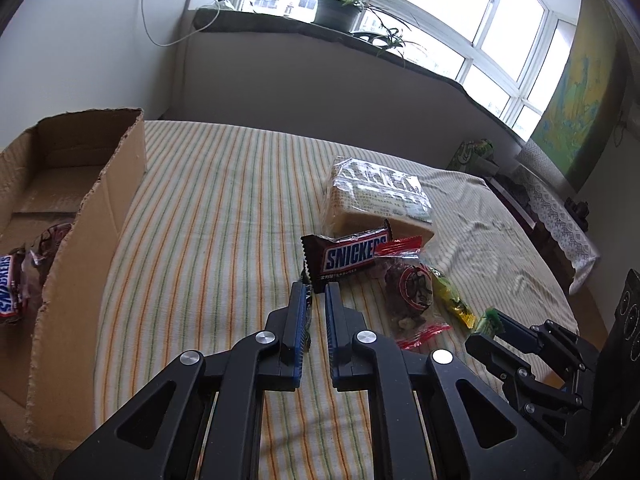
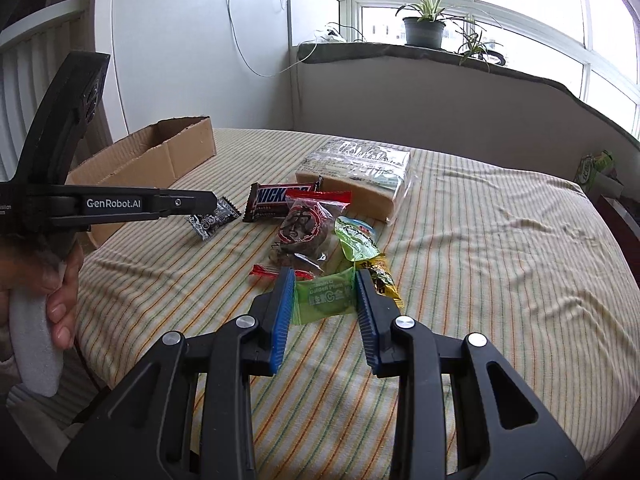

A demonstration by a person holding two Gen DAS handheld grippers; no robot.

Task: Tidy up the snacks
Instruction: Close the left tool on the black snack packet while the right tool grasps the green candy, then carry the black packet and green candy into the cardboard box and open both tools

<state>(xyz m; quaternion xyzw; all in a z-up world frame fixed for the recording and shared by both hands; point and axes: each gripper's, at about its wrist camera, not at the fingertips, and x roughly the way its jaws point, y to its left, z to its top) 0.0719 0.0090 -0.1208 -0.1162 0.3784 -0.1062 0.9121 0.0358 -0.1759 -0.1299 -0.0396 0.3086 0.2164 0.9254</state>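
Note:
Snacks lie in a pile on the striped tablecloth (image 2: 460, 264): a Snickers bar (image 1: 347, 255) (image 2: 276, 199), a clear red-ended pack of dark sweets (image 2: 302, 230) (image 1: 408, 292), a wrapped cake slab (image 1: 376, 200) (image 2: 360, 176), green and yellow packets (image 2: 358, 242). My left gripper (image 1: 316, 294) (image 2: 218, 205) is nearly closed on a small black-and-white packet (image 2: 212, 220) beside the Snickers bar. My right gripper (image 2: 325, 280) (image 1: 490, 318) is shut on a green plum candy packet (image 2: 325, 298).
An open cardboard box (image 1: 100, 200) (image 2: 160, 152) stands at the table's left, with a Snickers bar (image 1: 8, 288) and another wrapper inside. A windowsill with a potted plant (image 2: 424, 28) runs behind. A green box (image 2: 592, 168) sits at the far right.

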